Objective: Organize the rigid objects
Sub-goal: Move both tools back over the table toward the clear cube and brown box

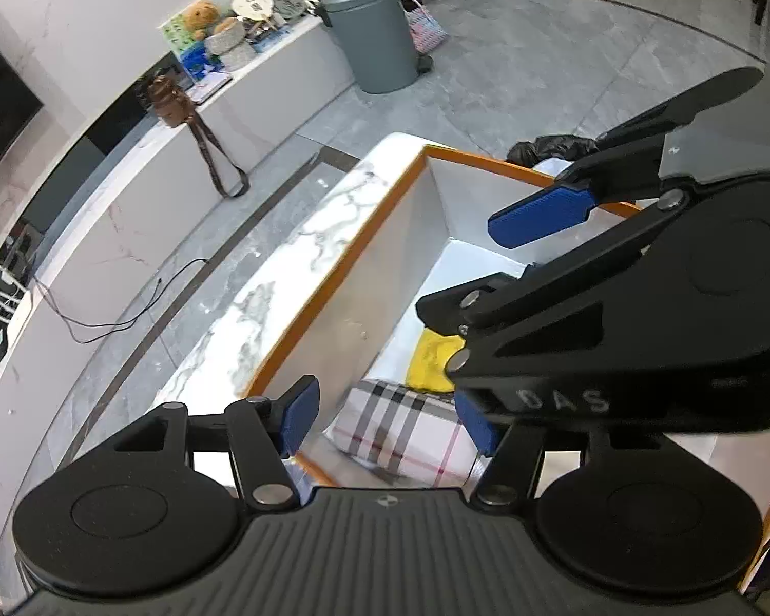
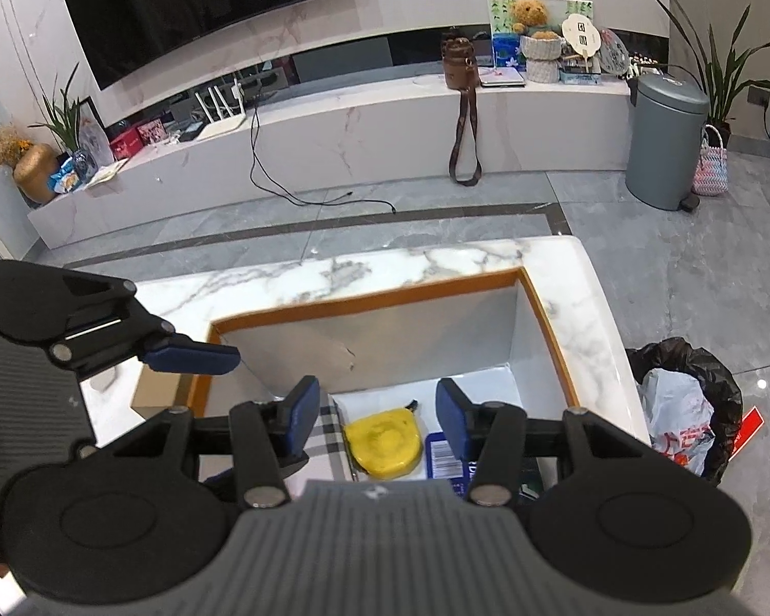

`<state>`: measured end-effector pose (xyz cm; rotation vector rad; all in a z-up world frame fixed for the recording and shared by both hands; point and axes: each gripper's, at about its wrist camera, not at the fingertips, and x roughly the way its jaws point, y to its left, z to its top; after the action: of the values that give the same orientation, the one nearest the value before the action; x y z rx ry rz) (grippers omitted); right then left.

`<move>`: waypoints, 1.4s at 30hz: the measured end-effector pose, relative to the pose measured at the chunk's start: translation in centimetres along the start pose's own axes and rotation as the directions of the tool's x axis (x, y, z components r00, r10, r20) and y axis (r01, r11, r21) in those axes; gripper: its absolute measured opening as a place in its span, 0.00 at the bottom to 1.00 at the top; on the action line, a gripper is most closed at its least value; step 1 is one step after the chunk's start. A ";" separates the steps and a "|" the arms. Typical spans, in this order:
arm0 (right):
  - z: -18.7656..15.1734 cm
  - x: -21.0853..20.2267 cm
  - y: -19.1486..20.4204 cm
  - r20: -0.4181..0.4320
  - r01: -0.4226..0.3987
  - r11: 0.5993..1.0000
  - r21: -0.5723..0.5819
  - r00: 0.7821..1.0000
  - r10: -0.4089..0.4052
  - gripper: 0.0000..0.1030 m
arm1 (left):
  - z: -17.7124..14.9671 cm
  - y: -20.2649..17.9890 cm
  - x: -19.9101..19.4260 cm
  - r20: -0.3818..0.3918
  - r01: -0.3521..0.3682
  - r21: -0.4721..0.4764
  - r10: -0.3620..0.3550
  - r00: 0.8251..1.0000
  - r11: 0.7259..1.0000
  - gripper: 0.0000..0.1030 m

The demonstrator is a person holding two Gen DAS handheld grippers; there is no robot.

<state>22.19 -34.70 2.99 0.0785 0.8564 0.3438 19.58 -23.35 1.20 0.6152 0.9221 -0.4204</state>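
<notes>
A white box with an orange rim (image 2: 364,303) stands on the marble table (image 2: 333,272); it also shows in the left wrist view (image 1: 364,251). Inside lie a yellow tape measure (image 2: 382,444), a plaid-patterned case (image 1: 400,423) and a blue labelled item (image 2: 441,454). My right gripper (image 2: 377,418) is open and empty, hovering over the box above the tape measure. My left gripper (image 1: 385,421) is open and empty over the box's near end, above the plaid case. The right gripper's blue finger (image 1: 539,218) crosses the left wrist view.
A small cardboard box (image 2: 154,392) sits on the table left of the orange-rimmed box. A black-lined waste bin (image 2: 688,410) stands on the floor to the right. A grey pedal bin (image 2: 665,141) and a low TV bench (image 2: 333,149) lie beyond.
</notes>
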 end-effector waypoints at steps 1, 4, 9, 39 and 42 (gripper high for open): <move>0.0 -0.2 0.2 0.003 -0.002 1.000 -0.003 1.000 0.002 0.49 | -0.2 0.2 -0.3 0.002 -0.001 -0.008 0.001 1.000 1.000 0.70; 0.1 -0.6 0.9 0.012 -0.006 1.000 -0.014 1.000 0.006 0.49 | -1.3 1.2 -1.5 0.003 0.007 -0.029 -0.007 1.000 1.000 0.70; -0.1 -1.2 2.4 0.026 -0.028 0.999 -0.046 0.999 0.029 0.49 | -4.6 4.2 -3.4 0.015 -0.012 -0.117 0.014 1.000 0.993 0.70; -4.1 -0.4 16.1 -0.029 -0.111 0.952 -0.286 0.994 0.107 0.52 | -25.6 3.4 -9.2 0.097 -0.027 -0.641 0.116 0.988 0.767 0.79; -4.7 0.1 16.9 -0.044 -0.114 0.947 -0.301 0.993 0.105 0.52 | -27.0 2.5 -9.8 0.109 -0.041 -0.693 0.161 0.981 0.720 0.80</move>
<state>14.19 -19.10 3.27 -0.1653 0.8193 0.5789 -0.64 -3.11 -2.12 -0.0649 0.8050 -0.0001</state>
